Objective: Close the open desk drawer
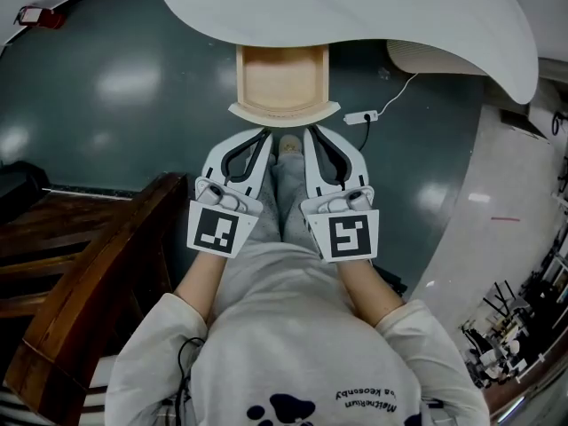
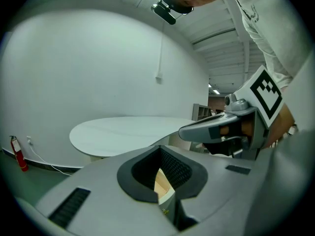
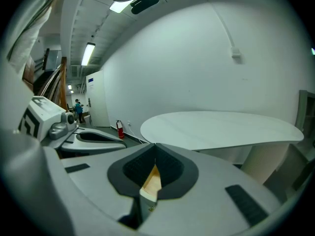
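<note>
Closest below the head camera, the person's grey shirt [image 1: 293,344] fills the bottom edge. The left forearm [image 1: 202,278] and right forearm [image 1: 364,282] reach forward side by side, each ending at its gripper's marker cube.

The open drawer [image 1: 284,78] juts out from under the white desk [image 1: 373,16], showing its pale wood inside, with its curved white front [image 1: 284,111] facing the person. Just short of that front sit the tips of the left gripper [image 1: 264,135] and the right gripper [image 1: 311,133], both pointing at it (whether they touch it cannot be made out).

Each gripper's jaws are pressed together with nothing pinched. In each gripper view a sliver of the drawer's wood shows through the hollow between the pads, beyond the tips.

Between the two grippers, lower down, are the person's grey trouser legs [image 1: 286,193]. A power strip [image 1: 360,117] lies on the dark floor [image 1: 115,105] just right of the drawer. Dark wooden furniture [image 1: 80,264] stands at the left.
</note>
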### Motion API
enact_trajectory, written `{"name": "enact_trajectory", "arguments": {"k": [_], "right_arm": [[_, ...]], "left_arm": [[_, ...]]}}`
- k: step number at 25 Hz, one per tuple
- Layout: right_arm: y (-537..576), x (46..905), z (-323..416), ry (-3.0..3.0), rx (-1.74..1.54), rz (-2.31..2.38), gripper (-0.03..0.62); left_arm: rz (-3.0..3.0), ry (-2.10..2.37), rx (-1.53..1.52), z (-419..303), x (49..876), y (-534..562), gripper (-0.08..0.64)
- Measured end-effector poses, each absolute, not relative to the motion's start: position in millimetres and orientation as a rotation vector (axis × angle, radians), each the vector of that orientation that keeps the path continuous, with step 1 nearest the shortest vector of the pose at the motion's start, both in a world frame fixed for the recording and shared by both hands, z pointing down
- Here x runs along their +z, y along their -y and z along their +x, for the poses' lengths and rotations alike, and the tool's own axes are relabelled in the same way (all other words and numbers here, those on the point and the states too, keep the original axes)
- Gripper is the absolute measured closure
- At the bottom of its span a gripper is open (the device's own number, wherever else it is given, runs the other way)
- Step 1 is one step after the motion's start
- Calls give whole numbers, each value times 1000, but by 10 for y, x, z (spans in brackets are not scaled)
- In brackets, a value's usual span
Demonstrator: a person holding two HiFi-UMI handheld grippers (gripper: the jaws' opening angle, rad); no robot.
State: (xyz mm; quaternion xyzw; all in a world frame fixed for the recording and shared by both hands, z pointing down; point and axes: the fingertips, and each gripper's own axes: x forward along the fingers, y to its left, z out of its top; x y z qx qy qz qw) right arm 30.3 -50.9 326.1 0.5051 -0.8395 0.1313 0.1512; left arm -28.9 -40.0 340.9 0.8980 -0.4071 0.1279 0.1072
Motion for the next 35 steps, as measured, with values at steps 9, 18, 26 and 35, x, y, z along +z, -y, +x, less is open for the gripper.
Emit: {"name": "enact_trajectory", "arguments": {"k": [9, 18, 26, 35], "right_arm": [[467, 3660, 157, 2416, 394, 1395, 575], [264, 4220, 60, 2340, 447, 1303, 575], [209, 4734, 95, 2280, 509, 1260, 575], [131, 5283, 90, 2193, 595, 1196, 574]], "left_arm": [[2668, 1153, 429, -304, 3746, 344, 554], [2620, 1137, 452, -372, 4138, 315, 554], [2626, 1118, 516, -428, 4421, 298, 554], [2634, 1068, 586, -412, 4670, 281, 554]]}}
